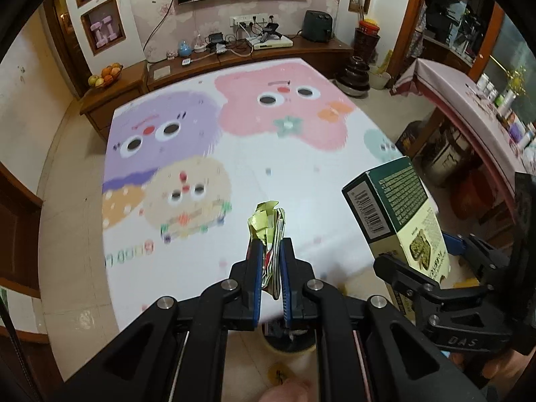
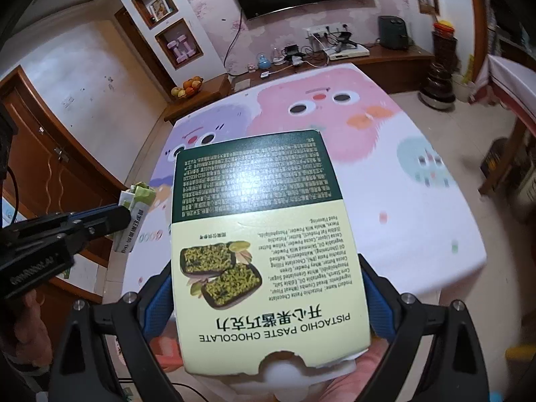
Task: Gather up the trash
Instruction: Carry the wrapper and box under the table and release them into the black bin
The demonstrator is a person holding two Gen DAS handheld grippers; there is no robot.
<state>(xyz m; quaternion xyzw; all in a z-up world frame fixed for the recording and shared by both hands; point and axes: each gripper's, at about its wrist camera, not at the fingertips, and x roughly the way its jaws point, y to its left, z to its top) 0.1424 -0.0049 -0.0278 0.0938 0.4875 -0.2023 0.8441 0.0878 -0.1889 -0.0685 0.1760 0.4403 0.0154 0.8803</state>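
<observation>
My left gripper [image 1: 269, 248] is shut on a crumpled yellow-green wrapper [image 1: 266, 222], which sticks up between its blue pads above the cartoon-print table [image 1: 268, 154]. That same wrapper [image 2: 134, 207] shows at the left of the right wrist view, pinched in the left gripper [image 2: 129, 216]. My right gripper [image 2: 268, 288] is shut on a green and cream pistachio chocolate box [image 2: 258, 234], its blue pads pressing both long sides. The box [image 1: 398, 214] stands tilted at the right of the left wrist view, with the right gripper [image 1: 425, 254] clamped on its lower part.
A wooden TV cabinet [image 1: 234, 63] with cables, a fruit bowl [image 1: 104, 75] and a dark appliance [image 1: 316, 25] runs behind the table. A side table [image 1: 469, 107] with bottles stands on the right. A round container [image 1: 289, 343] sits below the left gripper. Wooden doors [image 2: 50, 174] line the left.
</observation>
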